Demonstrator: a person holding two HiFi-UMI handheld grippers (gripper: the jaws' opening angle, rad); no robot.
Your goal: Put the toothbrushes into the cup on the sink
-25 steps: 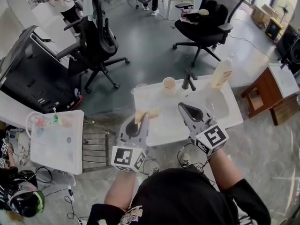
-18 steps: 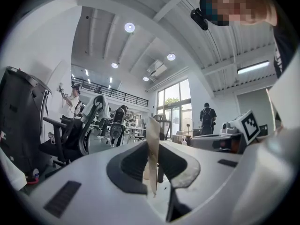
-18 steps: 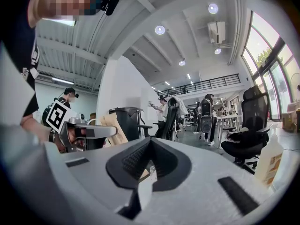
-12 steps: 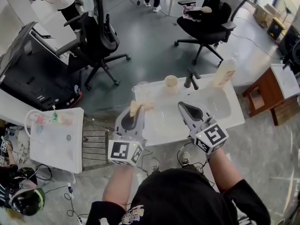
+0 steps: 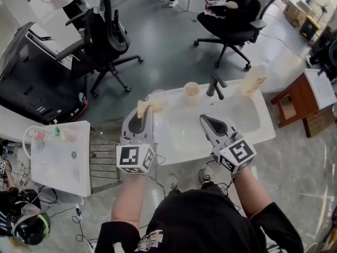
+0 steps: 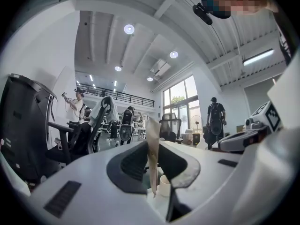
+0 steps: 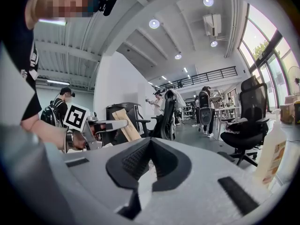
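Two cups stood at the back rim of the white sink (image 5: pixel 184 138): a clear tumbler (image 5: pixel 157 95) at its left corner and a beige cup (image 5: pixel 191 90) further right, beside the dark faucet (image 5: pixel 214 86). The left gripper (image 5: pixel 143 119) was pinching a flat tan packet (image 5: pixel 144 107), judged to be the toothbrushes in their wrapping. In the left gripper view the packet (image 6: pixel 152 144) stood edge-on and upright between the jaws of that gripper (image 6: pixel 152 172), reaching well past the tips. From the head view its free end lay just short of the clear tumbler, touching or not I could not tell, with the beige cup off to the right and further back. The packet's long axis therefore ran up and away from the person, and would probably need tipping end-down over whichever cup was meant. The left hand was clearly the nearer one. The right gripper (image 5: pixel 205 121) hung over the basin with its jaws pressed together on nothing, as its own view (image 7: pixel 150 161) showed. A pale bottle (image 5: pixel 253 79) stood at the far right rim, well clear, and the faucet was the only thing close to the beige cup.
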